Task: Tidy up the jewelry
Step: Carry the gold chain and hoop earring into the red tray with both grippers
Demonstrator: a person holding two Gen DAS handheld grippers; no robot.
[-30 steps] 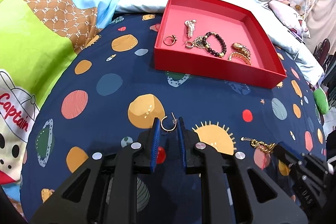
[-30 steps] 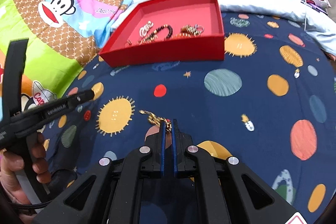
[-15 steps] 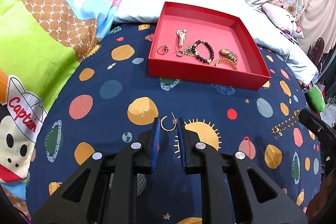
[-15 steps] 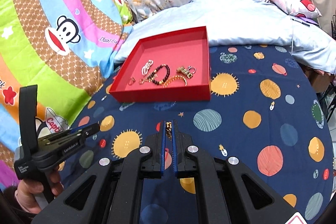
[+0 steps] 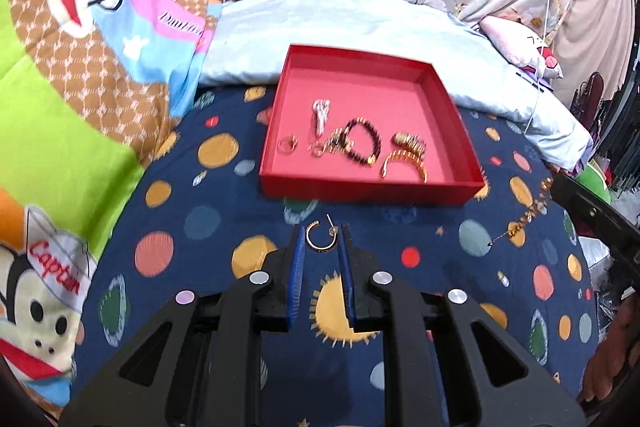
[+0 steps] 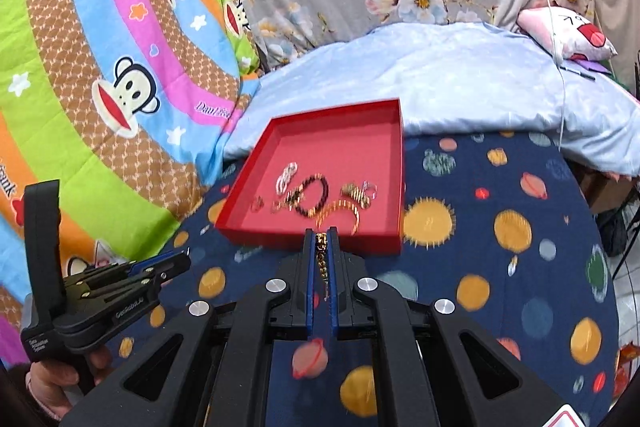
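Observation:
My left gripper (image 5: 320, 237) is shut on a gold hoop earring (image 5: 319, 239) and holds it above the navy planet-print bedspread, short of the red tray (image 5: 372, 193). My right gripper (image 6: 321, 239) is shut on a gold chain (image 6: 322, 263) that hangs down between its fingers, just before the red tray's (image 6: 308, 241) near wall. The chain also shows dangling at the right of the left wrist view (image 5: 528, 217). The tray holds a dark bead bracelet (image 5: 366, 143), a gold bangle (image 5: 404, 163), a small ring (image 5: 288, 144) and several other pieces.
A light blue pillow (image 5: 360, 27) lies behind the tray. A bright cartoon-monkey quilt (image 5: 80, 47) rises at the left. The left gripper and the hand holding it show at the lower left of the right wrist view (image 6: 100, 291).
Both grippers have lifted off the bedspread with their pieces and moved toward the red tray. The chain now hangs free from the right gripper.

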